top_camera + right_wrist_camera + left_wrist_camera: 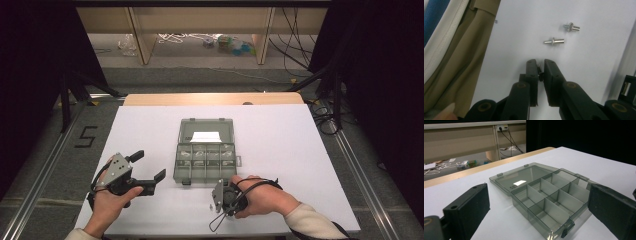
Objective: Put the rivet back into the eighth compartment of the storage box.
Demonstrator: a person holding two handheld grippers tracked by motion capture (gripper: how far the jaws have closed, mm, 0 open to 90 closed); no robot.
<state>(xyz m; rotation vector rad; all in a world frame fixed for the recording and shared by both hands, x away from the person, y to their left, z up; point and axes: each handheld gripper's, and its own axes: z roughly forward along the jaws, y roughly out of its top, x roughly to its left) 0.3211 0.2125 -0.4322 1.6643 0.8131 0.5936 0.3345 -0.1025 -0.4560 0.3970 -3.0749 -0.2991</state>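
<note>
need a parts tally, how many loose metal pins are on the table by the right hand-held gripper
2 lie loose on the white table: one pin just ahead of the right hand-held gripper, another pin slightly beyond it. A small part sits pinched between the jaws; it may be a third.

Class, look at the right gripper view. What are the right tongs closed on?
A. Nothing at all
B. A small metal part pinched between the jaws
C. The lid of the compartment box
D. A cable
B: the right tongs are nearly shut with a small metal part pinched between the jaws, while two loose rivets lie on the white table beyond them.
</note>
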